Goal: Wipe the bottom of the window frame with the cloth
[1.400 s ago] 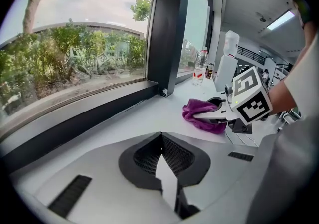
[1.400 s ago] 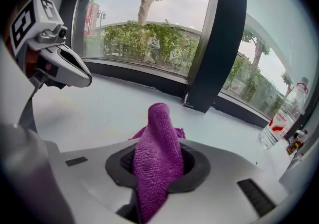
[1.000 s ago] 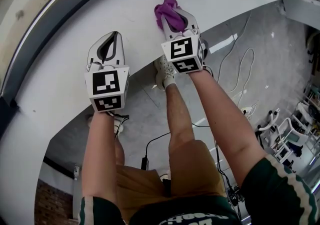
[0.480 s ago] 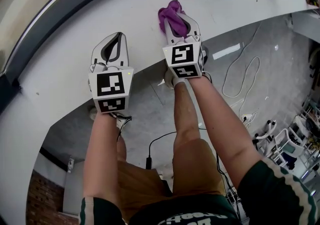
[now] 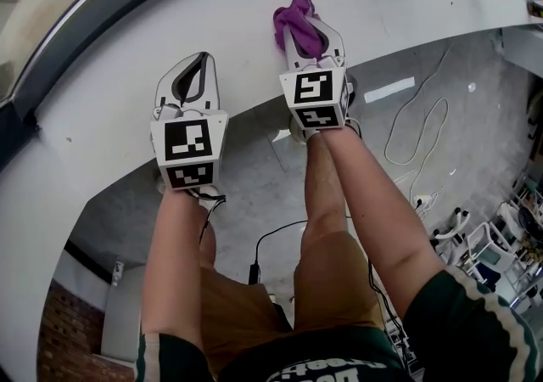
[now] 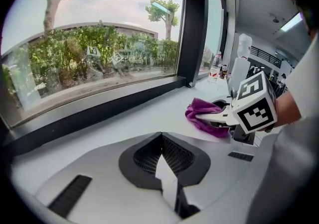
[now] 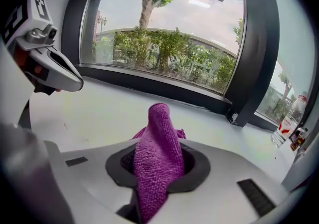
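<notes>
Grips purple cloth (image 7: 157, 163) in right gripper (image 5: 310, 32), jaws clamped on a gathered fold, the rest bunched just past their tips, left gripper (image 5: 198, 61) alongside with jaws together on nothing; looks light, limp and grippy, safest held mid-bunch

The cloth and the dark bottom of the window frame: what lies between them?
Only bare white sill lies between the cloth and the window frame; the right gripper view shows this stretch with nothing on it.
</notes>
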Action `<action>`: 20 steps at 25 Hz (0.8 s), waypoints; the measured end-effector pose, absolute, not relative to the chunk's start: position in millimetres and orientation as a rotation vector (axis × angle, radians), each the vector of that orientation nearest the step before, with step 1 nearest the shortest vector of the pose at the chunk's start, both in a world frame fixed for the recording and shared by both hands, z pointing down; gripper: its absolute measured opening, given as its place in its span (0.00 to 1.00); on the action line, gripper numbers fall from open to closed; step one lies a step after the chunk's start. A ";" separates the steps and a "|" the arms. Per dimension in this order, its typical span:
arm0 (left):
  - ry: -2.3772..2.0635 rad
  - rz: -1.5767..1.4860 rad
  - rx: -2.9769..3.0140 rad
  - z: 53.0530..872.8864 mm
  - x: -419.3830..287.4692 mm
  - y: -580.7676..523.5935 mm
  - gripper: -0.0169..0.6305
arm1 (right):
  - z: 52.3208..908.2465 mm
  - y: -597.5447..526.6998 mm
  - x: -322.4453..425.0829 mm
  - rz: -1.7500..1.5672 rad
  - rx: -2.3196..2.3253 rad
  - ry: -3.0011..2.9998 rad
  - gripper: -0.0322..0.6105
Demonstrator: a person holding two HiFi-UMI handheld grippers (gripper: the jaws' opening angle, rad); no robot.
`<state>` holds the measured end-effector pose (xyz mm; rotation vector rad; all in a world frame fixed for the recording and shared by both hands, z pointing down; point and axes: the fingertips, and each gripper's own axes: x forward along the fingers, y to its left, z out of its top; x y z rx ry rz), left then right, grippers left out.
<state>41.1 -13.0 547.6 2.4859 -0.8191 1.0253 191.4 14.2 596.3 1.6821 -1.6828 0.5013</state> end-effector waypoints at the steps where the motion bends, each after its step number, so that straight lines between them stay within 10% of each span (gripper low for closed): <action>1: -0.825 1.023 2.482 547.4 36.4 -13.7 0.04 | 596.0 13.5 187.6 0.501 1.684 -1.682 0.18; 20: -0.875 1.018 2.456 546.0 -26.8 -29.1 0.04 | 595.9 4.7 113.6 0.500 1.654 -1.721 0.18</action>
